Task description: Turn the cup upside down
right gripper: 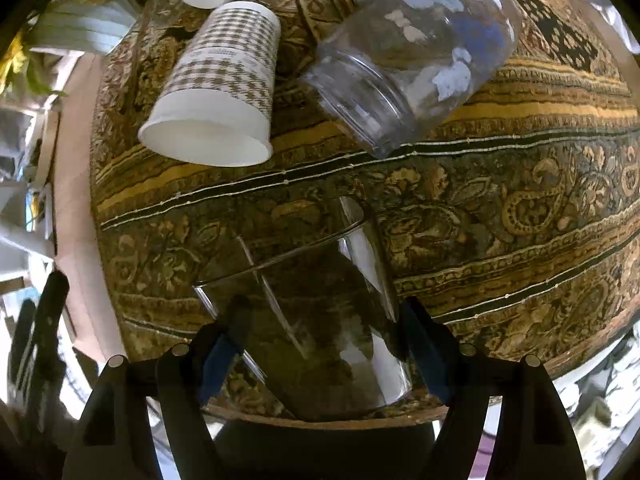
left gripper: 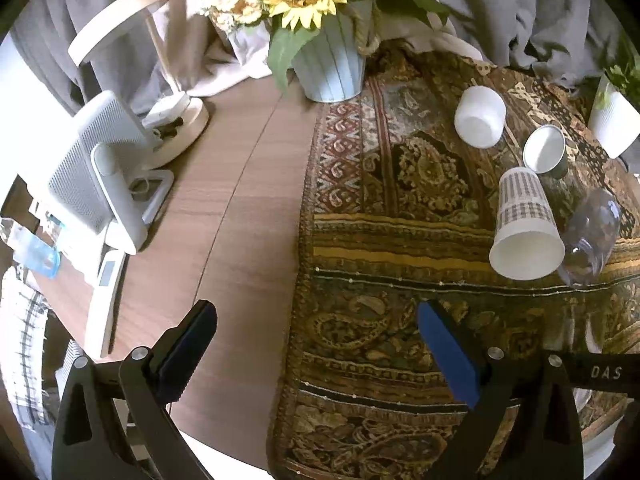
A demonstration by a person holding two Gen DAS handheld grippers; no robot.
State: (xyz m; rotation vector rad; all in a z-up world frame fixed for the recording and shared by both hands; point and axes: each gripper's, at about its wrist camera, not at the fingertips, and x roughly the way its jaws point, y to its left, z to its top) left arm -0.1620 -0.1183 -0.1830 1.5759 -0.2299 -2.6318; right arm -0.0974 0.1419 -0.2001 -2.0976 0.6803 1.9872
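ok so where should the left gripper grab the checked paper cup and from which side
Grip the checked cup across its patterned wall at mid-height, the left gripper coming in level from the near side. It stands mouth down, narrow base up, so the taper widens toward the cloth. A clear jar lies close on its right, so keep that finger tight to the cup.

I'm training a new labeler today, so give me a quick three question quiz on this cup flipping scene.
1. True or false: the right hand-held gripper is shut on the clear glass cup.
2. Which lies beside the houndstooth paper cup on the patterned cloth? A) clear jar B) teapot C) spoon
3. Fill in: the left hand-held gripper is ____ and holds nothing.

Key: 1 true; 2 A; 3 open.
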